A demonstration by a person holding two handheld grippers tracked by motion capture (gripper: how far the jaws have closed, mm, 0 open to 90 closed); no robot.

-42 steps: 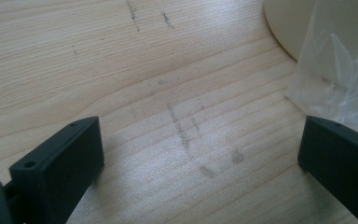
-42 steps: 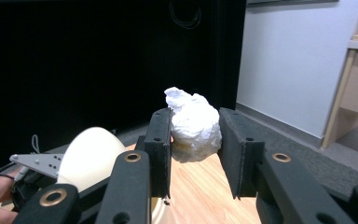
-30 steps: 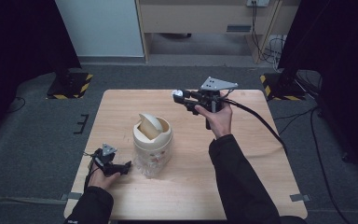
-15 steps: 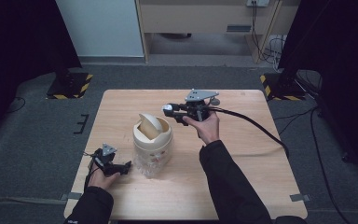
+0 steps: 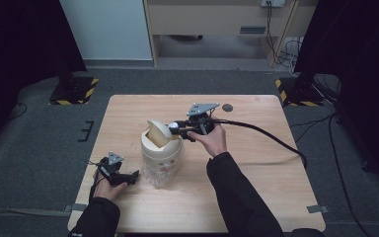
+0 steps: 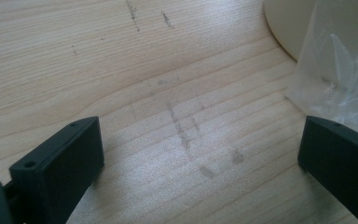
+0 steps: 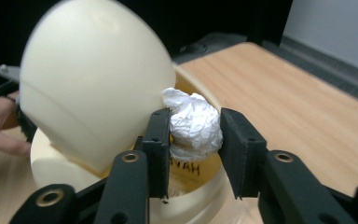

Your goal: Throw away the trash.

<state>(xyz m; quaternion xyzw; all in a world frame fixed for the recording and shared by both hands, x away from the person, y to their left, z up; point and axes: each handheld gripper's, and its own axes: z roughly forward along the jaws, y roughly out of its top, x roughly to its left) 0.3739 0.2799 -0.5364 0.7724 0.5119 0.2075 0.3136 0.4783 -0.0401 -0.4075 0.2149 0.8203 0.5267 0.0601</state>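
Right hand-held gripper (image 7: 193,140) pinched crumpled white paper ball (image 7: 192,125) at mouth of cream plastic swing-lid bin (image 5: 161,148), lid tipped back. Left hand-held gripper (image 5: 121,176) spread wide beside bin on wooden worktop (image 5: 256,168). Best released only once past rim.
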